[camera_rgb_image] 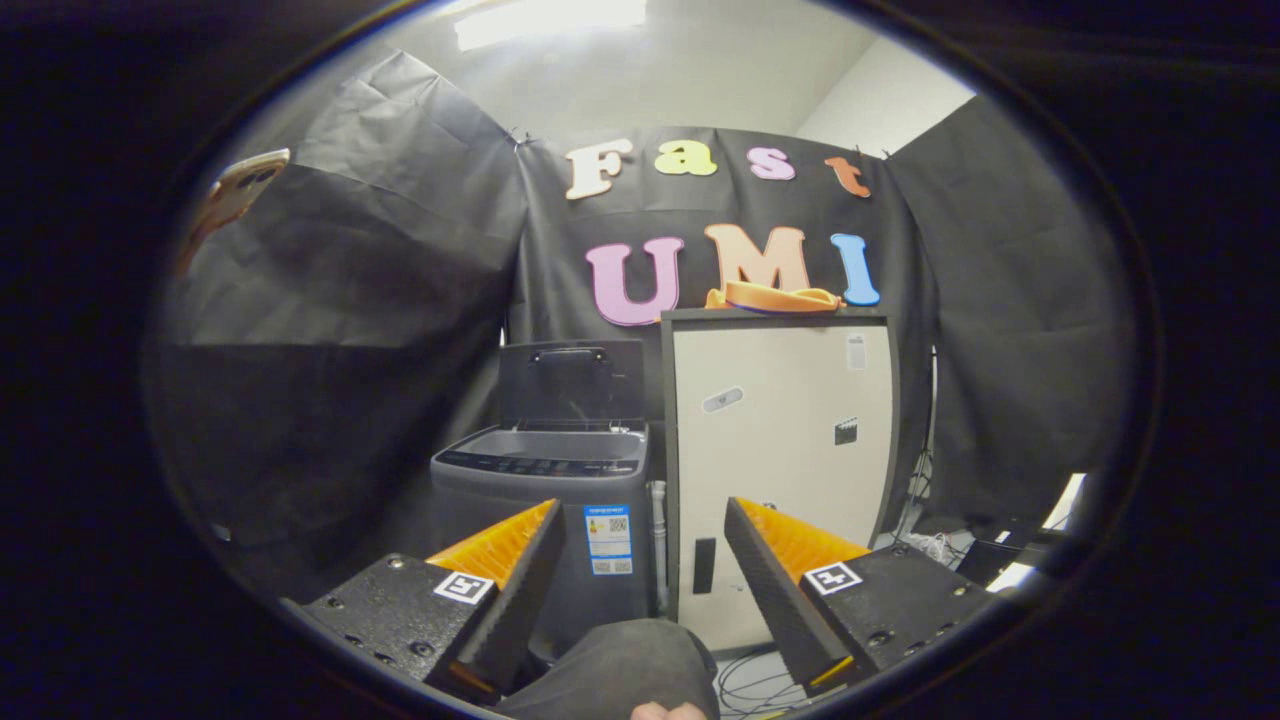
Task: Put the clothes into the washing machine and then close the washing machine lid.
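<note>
the tongs (645,530) are spread wide, gripping nothing. a dark cloth (625,665) lies low between them. beyond, the washer (545,520) stands upright, lid (572,382) raised and facing the tongs, a cabinet (780,450) just beside it.

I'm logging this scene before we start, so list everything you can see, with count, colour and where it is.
washing machine: one, dark grey, beyond the fingers, lid standing open
cabinet: one, cream door with dark frame, right beside the washer
orange item: one, on top of the cabinet
cables: dark, on the floor by the cabinet
phone: one, high against the black cloth
dark cloth: one, grey, low between the fingers
gripper: one, open, holding nothing
</note>
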The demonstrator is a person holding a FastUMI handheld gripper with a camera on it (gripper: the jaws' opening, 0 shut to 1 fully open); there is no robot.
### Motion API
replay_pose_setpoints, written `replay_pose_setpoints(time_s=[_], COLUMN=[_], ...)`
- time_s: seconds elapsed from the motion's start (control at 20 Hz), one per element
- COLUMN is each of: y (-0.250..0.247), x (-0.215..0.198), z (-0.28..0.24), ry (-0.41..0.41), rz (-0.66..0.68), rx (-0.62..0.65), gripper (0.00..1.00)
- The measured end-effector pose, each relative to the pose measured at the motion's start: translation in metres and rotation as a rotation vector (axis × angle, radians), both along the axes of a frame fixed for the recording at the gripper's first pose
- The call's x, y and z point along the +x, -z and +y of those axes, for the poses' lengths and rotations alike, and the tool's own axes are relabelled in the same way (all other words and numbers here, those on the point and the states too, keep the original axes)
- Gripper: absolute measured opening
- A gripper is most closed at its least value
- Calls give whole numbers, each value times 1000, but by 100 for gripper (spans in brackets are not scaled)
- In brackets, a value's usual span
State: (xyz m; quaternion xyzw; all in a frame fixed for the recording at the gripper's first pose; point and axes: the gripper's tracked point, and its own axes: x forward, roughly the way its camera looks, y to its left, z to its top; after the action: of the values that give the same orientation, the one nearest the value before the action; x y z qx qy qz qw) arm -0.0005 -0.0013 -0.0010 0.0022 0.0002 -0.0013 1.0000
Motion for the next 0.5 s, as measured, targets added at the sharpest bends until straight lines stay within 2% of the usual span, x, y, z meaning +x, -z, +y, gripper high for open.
replay_pose_setpoints(time_s=[0.5], y=[0], x=[1], z=[1], ry=[-1], rz=[2], rx=[0], gripper=[97])
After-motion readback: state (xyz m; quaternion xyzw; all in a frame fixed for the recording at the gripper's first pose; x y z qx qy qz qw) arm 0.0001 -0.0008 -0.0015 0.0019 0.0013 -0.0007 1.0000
